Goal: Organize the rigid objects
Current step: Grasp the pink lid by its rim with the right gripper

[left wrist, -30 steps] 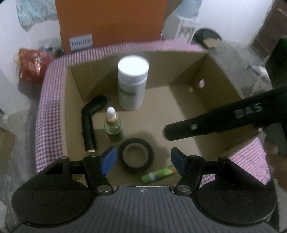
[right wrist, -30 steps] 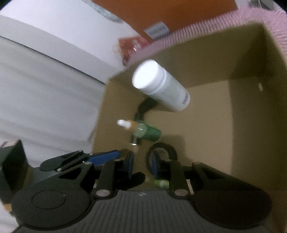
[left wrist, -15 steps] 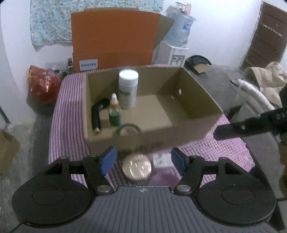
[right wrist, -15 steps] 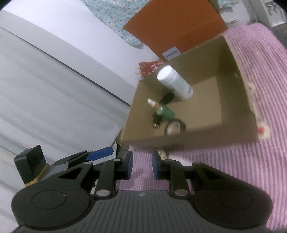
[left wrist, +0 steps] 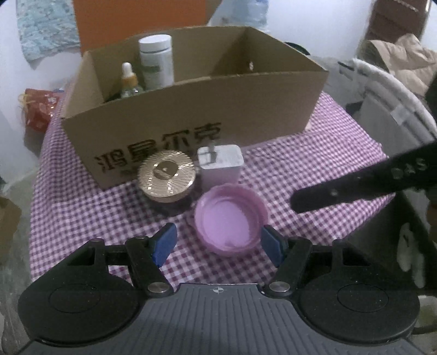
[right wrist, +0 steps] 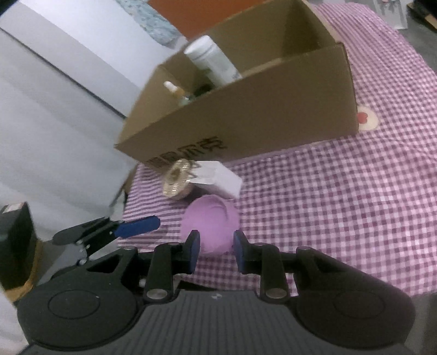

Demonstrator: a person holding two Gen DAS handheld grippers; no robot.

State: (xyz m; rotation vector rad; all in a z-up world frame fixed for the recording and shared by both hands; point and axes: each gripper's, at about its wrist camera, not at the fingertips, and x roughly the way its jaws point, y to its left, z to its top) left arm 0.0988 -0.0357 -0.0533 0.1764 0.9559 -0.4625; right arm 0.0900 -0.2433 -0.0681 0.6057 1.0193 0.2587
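Observation:
An open cardboard box (left wrist: 191, 109) (right wrist: 259, 109) on the checked cloth holds a white bottle (left wrist: 157, 60) and a dropper bottle (left wrist: 128, 79). In front of the box stand a gold-lidded jar (left wrist: 166, 174) (right wrist: 177, 177) and a white charger plug (left wrist: 220, 166) (right wrist: 218, 177). A purple lid (left wrist: 230, 221) (right wrist: 210, 224) lies nearest, hollow side up. My left gripper (left wrist: 217, 243) is open just short of the lid, touching nothing. My right gripper (right wrist: 215, 251) faces the lid from the right; its jaws are opening, narrow, with nothing pressed between them.
The purple checked cloth (right wrist: 327, 204) stretches bare to the right of the box, with a cream heart patch (right wrist: 366, 120). An orange carton (left wrist: 136, 21) stands behind the box, a red bag (left wrist: 38, 109) to its left, and clothes (left wrist: 396, 60) at the right.
Both grippers have drawn back out of the box, over its front wall, and sunk toward the cloth. The jar, plug and purple lid have come into view. The right jaws have widened a little.

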